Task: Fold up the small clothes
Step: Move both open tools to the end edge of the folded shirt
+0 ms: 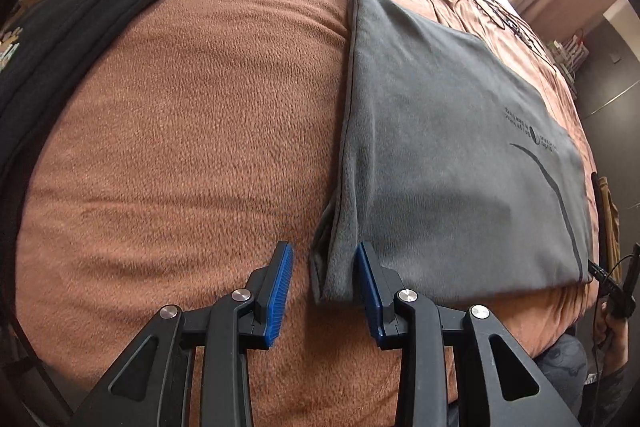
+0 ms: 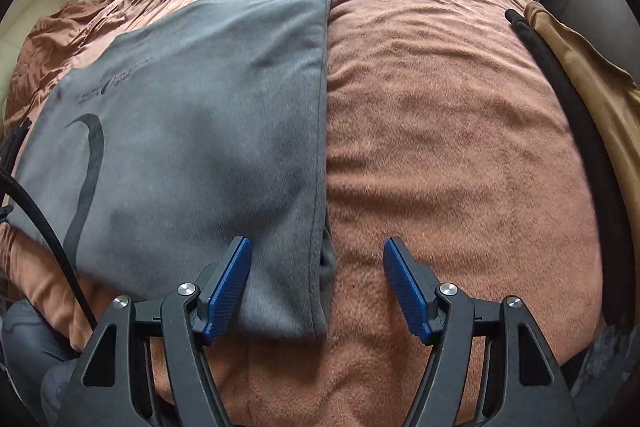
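Over grey garment (image 1: pixel 440 131), both grippers open, empty

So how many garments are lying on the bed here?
3 visible: a folded grey garment between the two open grippers, a black garment at the far left edge, and a tan-and-black garment at the right edge. Others may lie out of frame.

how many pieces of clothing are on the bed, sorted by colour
grey folded fleece garment with dark print: 1
black garment with a small printed patch: 1
tan garment at the bed's edge: 1
total: 3
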`<action>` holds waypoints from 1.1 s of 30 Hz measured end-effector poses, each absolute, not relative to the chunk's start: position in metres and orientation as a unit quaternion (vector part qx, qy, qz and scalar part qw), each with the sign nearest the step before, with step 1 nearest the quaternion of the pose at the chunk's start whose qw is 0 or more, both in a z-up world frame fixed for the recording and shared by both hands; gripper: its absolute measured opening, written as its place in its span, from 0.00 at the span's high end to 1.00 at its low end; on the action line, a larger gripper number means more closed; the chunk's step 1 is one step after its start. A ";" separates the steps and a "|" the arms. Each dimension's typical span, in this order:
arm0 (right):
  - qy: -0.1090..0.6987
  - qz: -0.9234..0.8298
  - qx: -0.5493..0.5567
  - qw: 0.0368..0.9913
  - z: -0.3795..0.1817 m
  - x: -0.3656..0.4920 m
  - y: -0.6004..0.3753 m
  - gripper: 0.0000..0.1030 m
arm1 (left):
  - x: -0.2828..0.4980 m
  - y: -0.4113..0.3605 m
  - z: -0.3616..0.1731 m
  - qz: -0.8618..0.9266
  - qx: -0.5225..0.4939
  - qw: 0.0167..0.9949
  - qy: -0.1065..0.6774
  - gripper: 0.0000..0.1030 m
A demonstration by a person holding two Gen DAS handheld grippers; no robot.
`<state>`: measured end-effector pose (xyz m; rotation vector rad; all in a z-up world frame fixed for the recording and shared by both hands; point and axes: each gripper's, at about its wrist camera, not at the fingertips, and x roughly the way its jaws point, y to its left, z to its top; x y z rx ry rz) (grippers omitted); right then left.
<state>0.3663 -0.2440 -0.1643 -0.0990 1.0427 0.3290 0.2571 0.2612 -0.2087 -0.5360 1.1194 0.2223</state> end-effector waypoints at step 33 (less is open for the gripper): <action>0.494 0.247 0.003 0.834 -0.093 0.338 -0.180 0.66 | 0.278 0.174 -0.171 0.069 -0.195 0.847 0.491 0.65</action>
